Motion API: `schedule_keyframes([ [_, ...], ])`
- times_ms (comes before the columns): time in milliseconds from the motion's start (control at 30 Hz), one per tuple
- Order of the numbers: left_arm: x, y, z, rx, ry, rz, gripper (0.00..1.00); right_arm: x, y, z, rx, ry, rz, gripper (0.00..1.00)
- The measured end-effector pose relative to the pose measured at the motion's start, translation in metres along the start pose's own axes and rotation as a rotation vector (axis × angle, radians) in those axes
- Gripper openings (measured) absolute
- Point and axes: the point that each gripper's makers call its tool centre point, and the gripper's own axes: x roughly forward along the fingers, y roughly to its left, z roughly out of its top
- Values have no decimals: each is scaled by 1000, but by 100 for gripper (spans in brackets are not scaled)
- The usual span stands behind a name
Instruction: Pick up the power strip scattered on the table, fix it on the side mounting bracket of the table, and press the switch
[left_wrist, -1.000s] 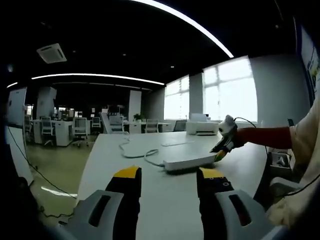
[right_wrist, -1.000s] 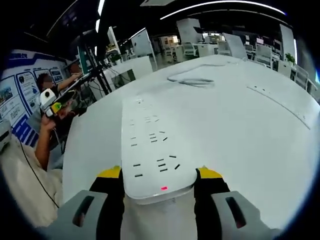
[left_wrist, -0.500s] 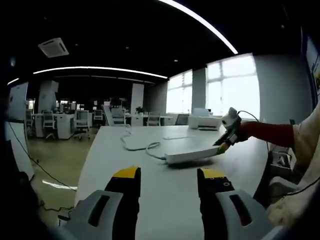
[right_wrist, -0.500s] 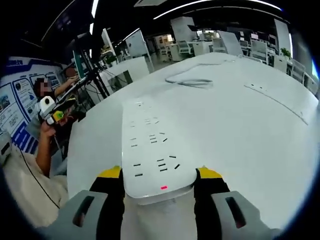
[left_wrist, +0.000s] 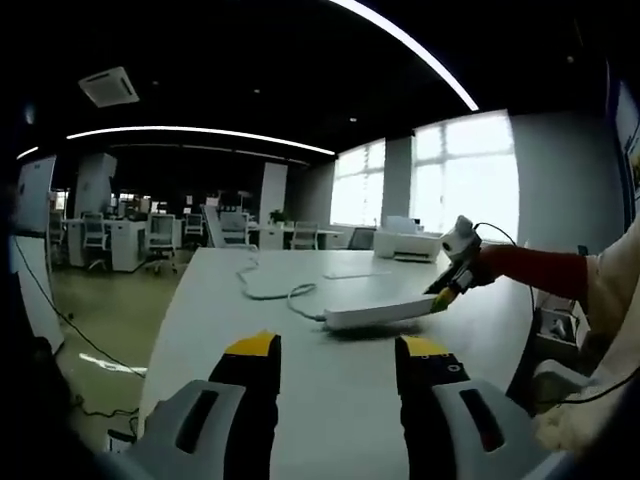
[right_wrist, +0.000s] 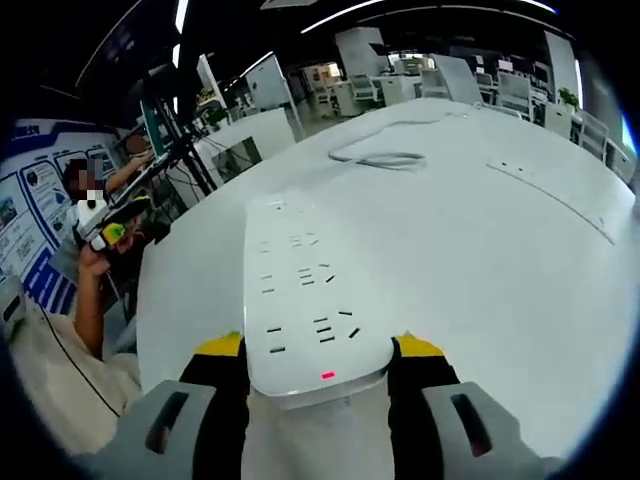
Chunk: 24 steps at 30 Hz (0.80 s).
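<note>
Power strip (right_wrist: 305, 290) up off desk (right_wrist: 520, 260), pinched at its switch end by right gripper (right_wrist: 318, 360).
Left gripper (left_wrist: 335, 352) spread, empty. Strip looks rigid, light, smooth-sided; trailing cord (left_wrist: 270, 292) may drag.

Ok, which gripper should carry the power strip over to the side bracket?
The right gripper, probably: its jaws are already shut on the end of the power strip, which it holds above the table. The left gripper is open and empty.
</note>
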Motion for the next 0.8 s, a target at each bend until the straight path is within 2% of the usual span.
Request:
schedule_keyframes([
  [167,7,-5,3,-4,-2,-13,50,1,3,-2,21,1,-2,50],
  [433,29,-23,3,-82,-30,-74,51,4,7,-4,52,11,0,50],
  [700,43,-32,-8,-132,13,-101,53,10,9,-6,73,18,0,50],
  [800,45,-31,-17,-144,62,-96,56,11,10,-5,79,15,2,50],
])
